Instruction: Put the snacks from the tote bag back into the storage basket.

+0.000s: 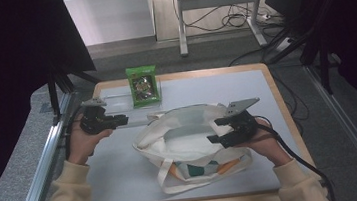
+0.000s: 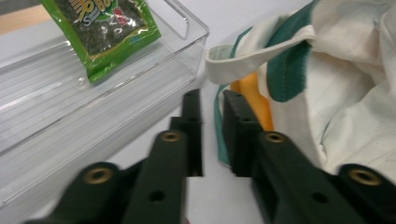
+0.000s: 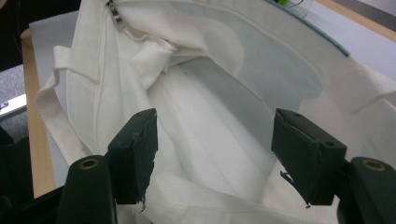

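The left tool (image 2: 211, 135) has its jaws slightly apart on nothing, near the green snack packet (image 2: 100, 32) in the clear tray (image 2: 182, 60). The right tool (image 3: 215, 154), jaws wide and gripping nothing, props the tote bag (image 1: 190, 139) mouth open on the surface (image 1: 119, 182). Likely next: widen the left jaws, take the packet and bag it.

Left gripper (image 1: 118, 120) level, fingers slightly parted — right gripper (image 1: 215, 130) angled down, fingers wide.

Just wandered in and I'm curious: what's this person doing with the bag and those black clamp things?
A person works at a table with a two-jaw gripper in each hand. The right gripper holds open the mouth of a white tote bag, its jaws spread at the rim. The left gripper hovers between the bag and a clear tray, jaws slightly parted with nothing between them. A green snack packet stands in the tray, not yet in the bag.
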`<state>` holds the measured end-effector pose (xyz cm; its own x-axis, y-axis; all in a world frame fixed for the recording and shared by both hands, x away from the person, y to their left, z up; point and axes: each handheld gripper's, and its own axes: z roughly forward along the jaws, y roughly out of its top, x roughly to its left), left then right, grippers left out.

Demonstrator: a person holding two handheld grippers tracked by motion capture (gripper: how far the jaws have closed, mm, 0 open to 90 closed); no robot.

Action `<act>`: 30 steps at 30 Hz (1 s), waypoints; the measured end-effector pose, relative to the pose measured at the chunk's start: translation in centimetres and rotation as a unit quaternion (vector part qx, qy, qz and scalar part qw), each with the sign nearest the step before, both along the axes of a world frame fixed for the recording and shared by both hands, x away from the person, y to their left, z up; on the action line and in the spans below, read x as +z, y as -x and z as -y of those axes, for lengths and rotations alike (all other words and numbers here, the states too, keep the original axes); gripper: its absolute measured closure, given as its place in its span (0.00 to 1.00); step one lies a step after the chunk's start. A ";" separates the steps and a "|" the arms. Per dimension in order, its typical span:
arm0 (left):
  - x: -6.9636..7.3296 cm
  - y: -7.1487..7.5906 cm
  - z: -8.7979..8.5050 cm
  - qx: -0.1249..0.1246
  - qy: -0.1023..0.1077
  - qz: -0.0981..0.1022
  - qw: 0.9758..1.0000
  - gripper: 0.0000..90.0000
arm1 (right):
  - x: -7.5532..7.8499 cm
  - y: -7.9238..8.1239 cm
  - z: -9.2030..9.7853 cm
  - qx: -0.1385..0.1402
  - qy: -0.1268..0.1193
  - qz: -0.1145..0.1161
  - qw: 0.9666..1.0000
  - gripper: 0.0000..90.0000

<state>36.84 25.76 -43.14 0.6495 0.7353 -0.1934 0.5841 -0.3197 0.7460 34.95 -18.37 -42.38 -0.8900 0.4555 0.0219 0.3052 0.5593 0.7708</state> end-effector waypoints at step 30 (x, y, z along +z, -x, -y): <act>-0.3 3.0 0.7 -0.010 -0.004 0.006 1.000 0.48 | 1.1 0.7 7.8 -0.118 -0.056 0.011 0.991 0.35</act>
<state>33.81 25.10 -43.48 0.6668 0.7232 -0.1797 0.5677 -0.3368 0.7512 34.21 -26.18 -41.28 -0.7597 0.6470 0.0654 0.3995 0.3850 0.8320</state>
